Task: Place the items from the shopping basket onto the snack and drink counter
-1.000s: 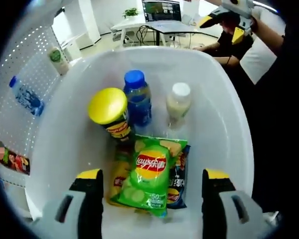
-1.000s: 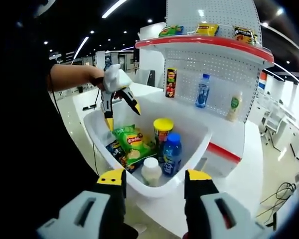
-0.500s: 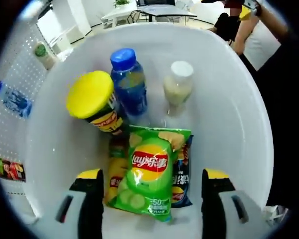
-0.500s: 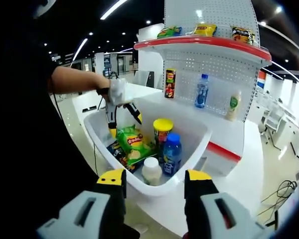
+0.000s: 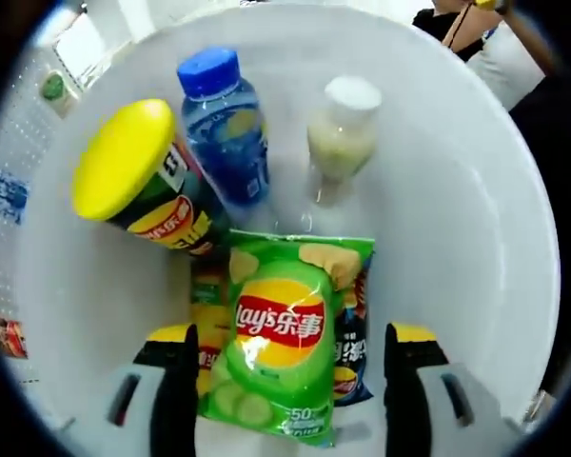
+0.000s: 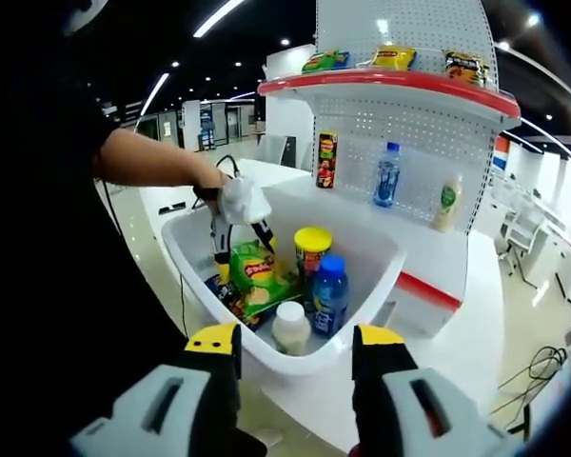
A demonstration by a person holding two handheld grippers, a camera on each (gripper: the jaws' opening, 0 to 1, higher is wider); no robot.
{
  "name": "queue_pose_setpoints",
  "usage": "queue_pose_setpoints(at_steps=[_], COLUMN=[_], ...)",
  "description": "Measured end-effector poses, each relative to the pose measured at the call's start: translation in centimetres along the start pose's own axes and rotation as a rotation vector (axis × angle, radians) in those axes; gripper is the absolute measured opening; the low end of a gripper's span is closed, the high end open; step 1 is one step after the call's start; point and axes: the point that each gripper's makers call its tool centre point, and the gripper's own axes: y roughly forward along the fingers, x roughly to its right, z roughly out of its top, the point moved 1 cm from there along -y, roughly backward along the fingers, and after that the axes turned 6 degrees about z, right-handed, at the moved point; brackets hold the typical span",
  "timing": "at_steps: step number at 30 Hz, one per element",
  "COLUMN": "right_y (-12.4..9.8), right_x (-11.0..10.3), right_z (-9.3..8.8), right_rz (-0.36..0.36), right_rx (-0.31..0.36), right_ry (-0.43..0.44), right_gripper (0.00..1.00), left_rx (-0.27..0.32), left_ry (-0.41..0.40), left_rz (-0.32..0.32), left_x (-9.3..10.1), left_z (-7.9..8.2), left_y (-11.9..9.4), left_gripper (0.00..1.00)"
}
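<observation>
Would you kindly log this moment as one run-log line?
left claw: open, over green Lay's chip bag | white plastic shopping basket: four items visible | right claw: open, outside basket

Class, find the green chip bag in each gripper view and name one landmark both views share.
Left gripper view: green chip bag lies low at centre, between the open fingers.
Right gripper view: green chip bag sits left of centre in the basket, under the left gripper.
Shared landmark: the yellow-lidded can.

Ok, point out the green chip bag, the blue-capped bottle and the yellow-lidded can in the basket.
green chip bag (image 5: 278, 343), left gripper view, on its red logo.
blue-capped bottle (image 5: 226, 143), left gripper view, on its body.
yellow-lidded can (image 5: 122, 159), left gripper view, on its lid.
</observation>
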Motion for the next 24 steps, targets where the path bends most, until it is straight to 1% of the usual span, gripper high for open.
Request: queue_pose_setpoints(at_steps=[9,13,16,19,24], right_y=[-0.3,-0.4,-0.5,-0.6,-0.8], right_x=[0.2,0.3,0.4,0.5,0.6], right_z=[-0.3,-0.5,-0.7,-0.8,-1.1], right_rz=[-0.008,-0.01,-0.014,-0.016,-0.022], right_rx=[-0.001,-0.003,-0.003,-0.004,-0.006], right_ry=[0.007,0.01,0.015,0.018,0.024], right_gripper=[0.47,0.47,0.47,0.47,0.46], left_rx=[-0.012,-0.026,-0.025,-0.023,-0.044], left_ry=[-0.02,-0.013,-0.01,-0.014,0.001], left_rz=[-0.013,-0.019,-0.026,-0.029,-0.035], left_x=[-0.4,-0.5,-0.6,-0.7,-0.7], left_z=[-0.4,-0.6,-0.6,-0.5,-0.8], left_y=[1.6,2.3,2.7,3.1,3.9], left_gripper=[0.78,0.76,0.73,0.72,0.72])
